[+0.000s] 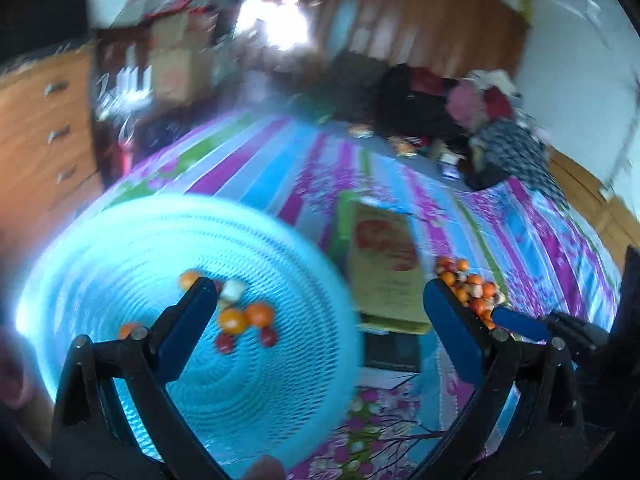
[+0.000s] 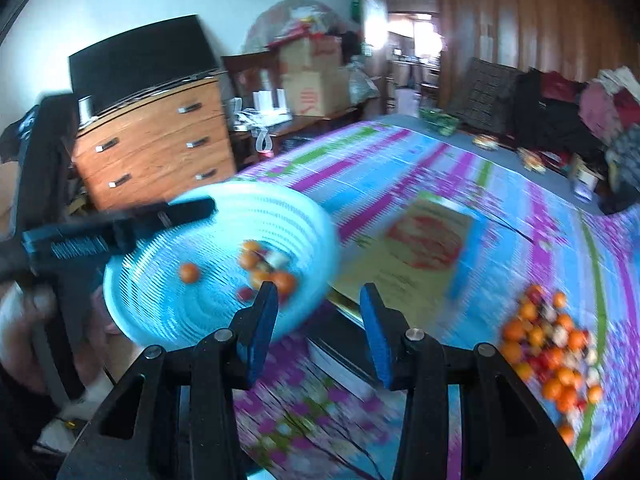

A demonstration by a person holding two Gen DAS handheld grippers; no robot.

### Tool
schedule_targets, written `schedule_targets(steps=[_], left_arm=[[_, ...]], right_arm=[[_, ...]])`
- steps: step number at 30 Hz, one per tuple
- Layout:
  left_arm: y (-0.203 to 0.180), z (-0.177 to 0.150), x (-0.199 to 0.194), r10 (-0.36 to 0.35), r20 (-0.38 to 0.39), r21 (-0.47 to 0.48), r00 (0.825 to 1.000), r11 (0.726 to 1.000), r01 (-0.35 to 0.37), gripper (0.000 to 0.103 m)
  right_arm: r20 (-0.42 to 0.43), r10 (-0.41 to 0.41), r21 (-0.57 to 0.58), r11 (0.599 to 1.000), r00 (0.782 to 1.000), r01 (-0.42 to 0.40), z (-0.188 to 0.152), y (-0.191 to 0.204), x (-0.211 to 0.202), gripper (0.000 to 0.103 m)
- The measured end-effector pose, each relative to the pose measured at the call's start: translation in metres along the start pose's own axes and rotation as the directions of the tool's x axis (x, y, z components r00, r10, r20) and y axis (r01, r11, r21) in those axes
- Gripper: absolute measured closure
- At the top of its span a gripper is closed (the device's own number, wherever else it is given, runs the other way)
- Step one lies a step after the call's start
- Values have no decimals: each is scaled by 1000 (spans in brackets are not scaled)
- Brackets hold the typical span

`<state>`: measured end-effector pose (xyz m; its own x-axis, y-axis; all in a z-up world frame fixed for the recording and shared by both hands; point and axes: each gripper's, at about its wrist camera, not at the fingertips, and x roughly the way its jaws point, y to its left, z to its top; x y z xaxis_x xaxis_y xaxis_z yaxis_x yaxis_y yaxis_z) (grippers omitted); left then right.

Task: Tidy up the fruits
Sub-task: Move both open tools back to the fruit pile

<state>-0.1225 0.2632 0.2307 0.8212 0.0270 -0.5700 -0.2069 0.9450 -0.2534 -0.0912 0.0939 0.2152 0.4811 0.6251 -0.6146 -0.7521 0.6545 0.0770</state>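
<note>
The left tool (image 1: 320, 312) is spread wide and holds nothing, with the blue basket (image 1: 120, 248) and a few fruits (image 1: 244, 316) just ahead on its left. The right tool (image 2: 318, 320) is also spread and empty; the fruit pile (image 2: 552, 356) lies on the bed (image 2: 400, 168) to its right.

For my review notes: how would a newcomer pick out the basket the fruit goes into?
Start at the striped purple-and-blue bedspread. On its near side by the wooden dresser sits the round light-blue mesh basket, with a few fruits inside. The loose fruit pile lies apart, on the cloth beyond the cardboard sheet.
</note>
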Motion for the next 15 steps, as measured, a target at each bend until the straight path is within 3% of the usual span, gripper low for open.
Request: schedule_targets(steps=[4, 8, 10, 14, 15], left_arm=[[-48, 3, 3, -115, 12, 110, 993, 988, 113, 0], [-99, -9, 27, -208, -66, 195, 976, 956, 217, 0], [-123, -26, 49, -279, -144, 191, 949, 933, 304, 0], [-170, -66, 100, -318, -298, 221, 900, 894, 389, 3], [-180, -77, 113, -329, -332, 230, 884, 881, 414, 9]], right_arm=[[-10, -101, 50, 994, 995, 101, -44, -41, -28, 57], [-62, -212, 159, 963, 975, 220, -102, -92, -56, 57], [-110, -244, 202, 944, 963, 262, -128, -113, -64, 57], [-199, -276, 301, 896, 940, 327, -187, -154, -86, 57], [-216, -277, 323, 885, 936, 336, -200, -163, -90, 57]])
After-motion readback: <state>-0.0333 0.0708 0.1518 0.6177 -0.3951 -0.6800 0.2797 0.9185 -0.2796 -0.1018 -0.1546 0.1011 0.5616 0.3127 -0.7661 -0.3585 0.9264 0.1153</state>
